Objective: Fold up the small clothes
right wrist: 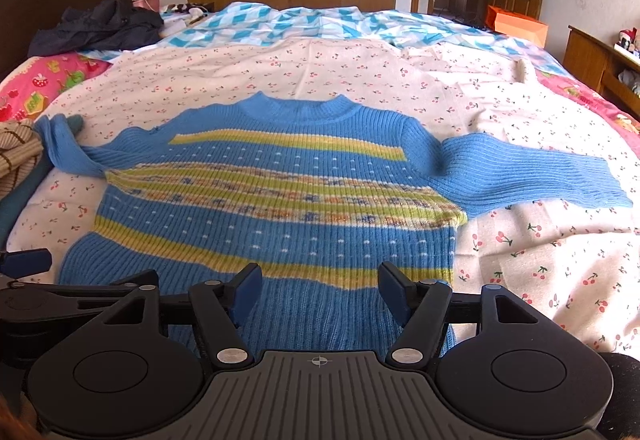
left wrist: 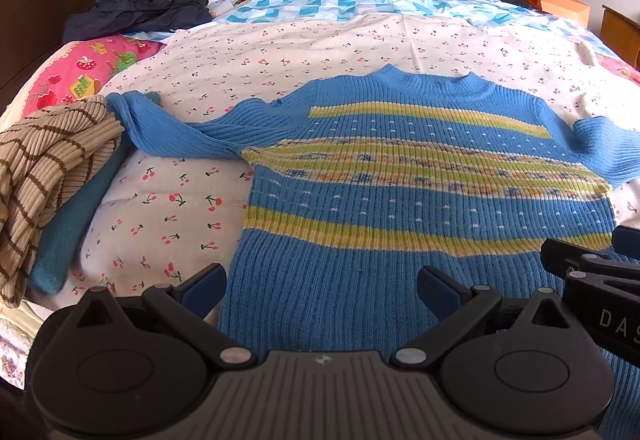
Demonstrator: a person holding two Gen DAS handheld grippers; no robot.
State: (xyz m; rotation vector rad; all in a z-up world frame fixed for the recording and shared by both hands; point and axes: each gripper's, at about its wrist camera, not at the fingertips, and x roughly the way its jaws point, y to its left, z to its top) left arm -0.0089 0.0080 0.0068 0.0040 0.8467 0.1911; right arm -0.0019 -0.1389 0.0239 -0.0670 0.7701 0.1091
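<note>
Blue ribbed sweater with yellow-green stripes lies flat, front up, centre frame on the cherry-print quilt, sleeves out to both sides. Left gripper and right gripper sit at lower frame over the hem, jaws spread, holding nothing. Striped beige garment lies at left edge.
</note>
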